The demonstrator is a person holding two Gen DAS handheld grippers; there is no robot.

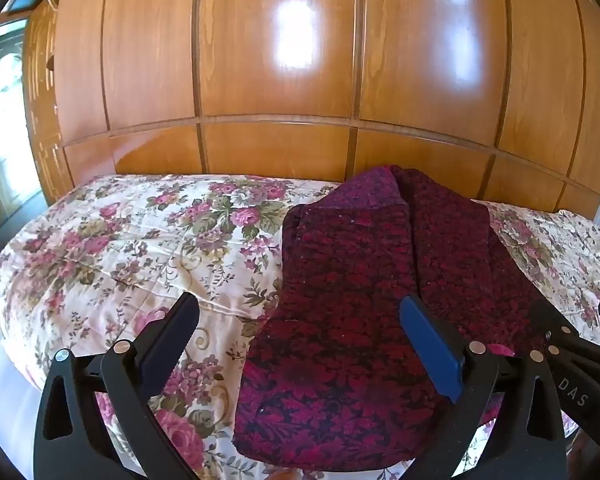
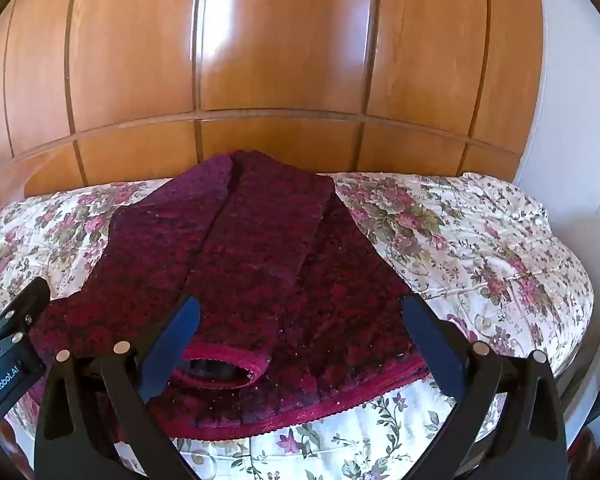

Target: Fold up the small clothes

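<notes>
Your left tongs (image 1: 300,320) and right tongs (image 2: 300,320) both stand wide open and hold nothing. The dark red and maroon knitted garment (image 2: 260,264) lies flat on the bed's cream quilt with pink roses (image 2: 480,240), both sleeves folded in over its front. It sits just beyond and below both pairs of tongs, one cuff (image 2: 220,368) near your right tongs.

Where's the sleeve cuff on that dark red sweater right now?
In the right wrist view the sleeve cuff lies on top of the dark red sweater, low and left of centre, just above the hem nearest the camera, beside the right tongs' left finger.
</notes>
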